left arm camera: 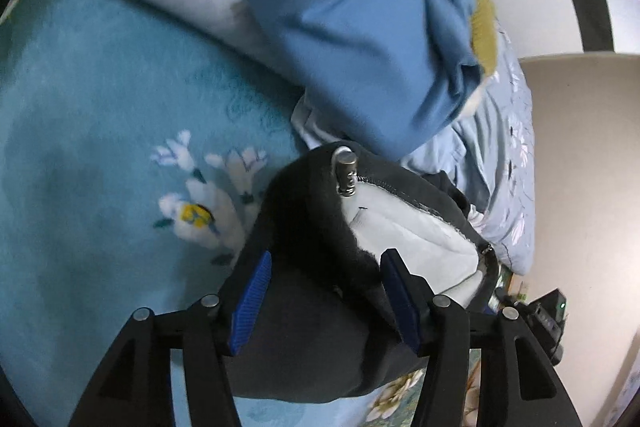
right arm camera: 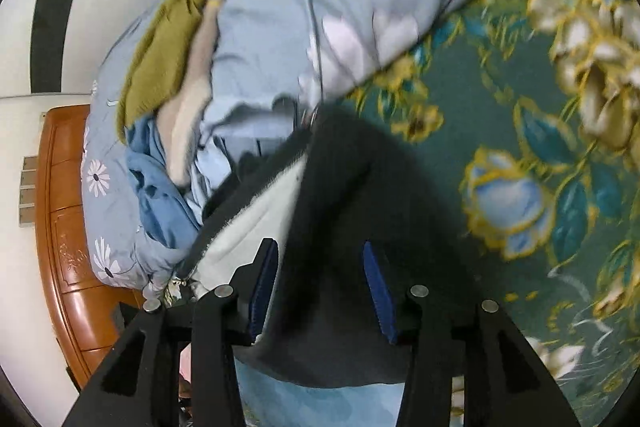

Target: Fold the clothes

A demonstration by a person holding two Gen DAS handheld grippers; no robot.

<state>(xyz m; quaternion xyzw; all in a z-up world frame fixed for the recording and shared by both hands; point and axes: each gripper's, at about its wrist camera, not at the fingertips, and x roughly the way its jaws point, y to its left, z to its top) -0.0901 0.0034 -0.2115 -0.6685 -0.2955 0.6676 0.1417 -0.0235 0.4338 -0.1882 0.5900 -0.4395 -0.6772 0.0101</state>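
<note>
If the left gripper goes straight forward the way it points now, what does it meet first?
Most likely the dark garment. It already lies between the open fingers of the left gripper, with its metal toggle just ahead. Beyond it is the teal floral blanket, though depth is hard to judge.

Dark garment (left arm camera: 312,307): matt charcoal cloth, slightly fuzzy outside, lined with pale, soft fleece. Cord stopper (left arm camera: 346,173) at its hem: shiny silver metal. Blanket (left arm camera: 100,107) on the bed: plush teal pile, matt, printed with white flowers. Blue garment (left arm camera: 360,39): smooth matt knit cloth. Mustard garment (right arm camera: 160,59): coarser ribbed knit. Quilt (right arm camera: 280,7): smooth pale-blue woven cotton, floral print. Bed frame (right arm camera: 60,227): glossy varnished reddish wood, carved. Fingers (left arm camera: 250,303): matt black plastic with ribbed blue rubbery pads and small metal pins.
</note>
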